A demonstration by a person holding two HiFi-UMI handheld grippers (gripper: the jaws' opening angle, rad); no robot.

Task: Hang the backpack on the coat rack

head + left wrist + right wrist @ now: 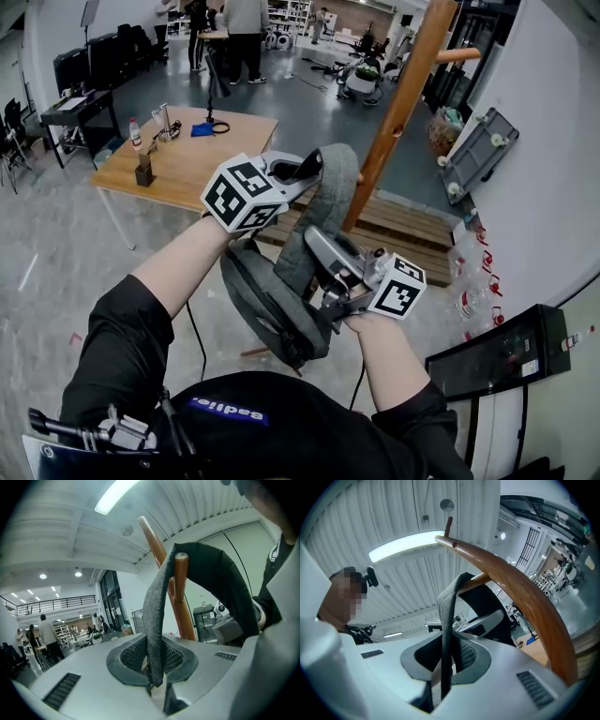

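The grey backpack hangs in front of my chest, and its padded strap rises toward the wooden coat rack pole. My left gripper is shut on the strap, which loops over a wooden peg in the left gripper view. Lower on the same strap, my right gripper is shut too. In the right gripper view the strap runs from the jaws up to the peg beside the pole.
A wooden table with a bottle and small items stands at the left. The rack stands on a wooden pallet. On the right are a white wall, a leaning grey cart and a black case. People stand far behind.
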